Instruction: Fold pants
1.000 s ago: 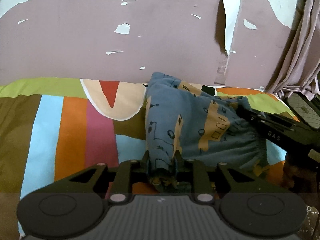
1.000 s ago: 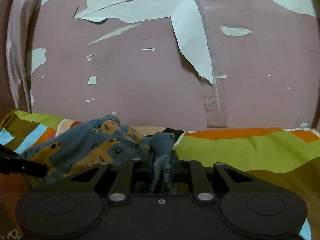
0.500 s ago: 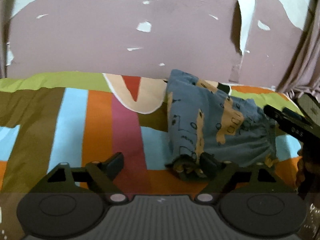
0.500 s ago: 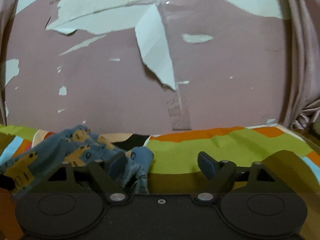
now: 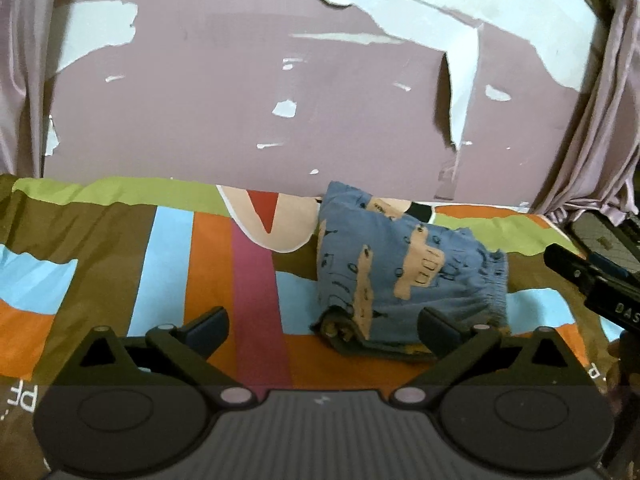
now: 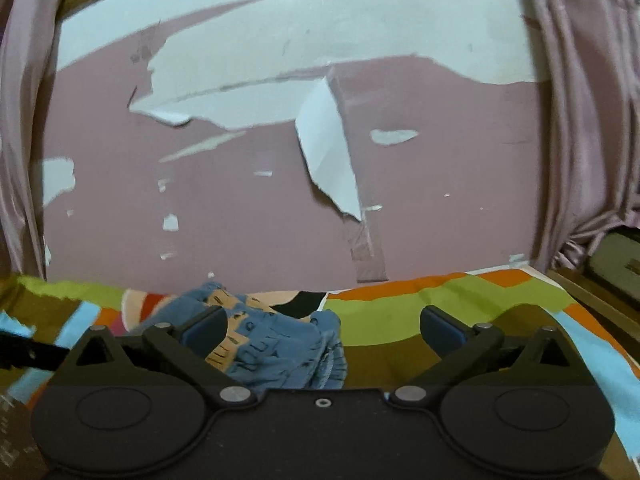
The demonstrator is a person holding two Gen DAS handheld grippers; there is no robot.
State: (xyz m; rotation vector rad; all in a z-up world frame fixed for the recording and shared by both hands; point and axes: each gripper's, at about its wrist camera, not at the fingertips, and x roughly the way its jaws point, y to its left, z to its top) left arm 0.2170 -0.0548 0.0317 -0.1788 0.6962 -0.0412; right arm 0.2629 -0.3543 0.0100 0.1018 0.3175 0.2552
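Note:
The blue pants [image 5: 400, 272] with tan car prints lie folded in a small bundle on the striped bedspread [image 5: 168, 264]. My left gripper [image 5: 324, 326] hovers just in front of the bundle's near corner, its jaws opening wide, pads off the cloth. In the right wrist view the pants [image 6: 280, 344] lie low and left of centre. My right gripper [image 6: 324, 326] is above their ruffled waistband edge, jaws opening too, and nothing is pinched. The right gripper's body [image 5: 592, 280] shows at the right edge of the left wrist view.
A pink wall [image 5: 240, 120] with peeling paper stands right behind the bed. Pink curtains [image 6: 580, 160] hang at both sides. A dark case [image 5: 604, 236] sits at the bed's right edge. The left gripper's finger [image 6: 24, 354] pokes in at far left.
Both grippers were shut on the pants' edges and have let go, spreading wide. Both have drawn back and up from the bundle, which now rests on the bed.

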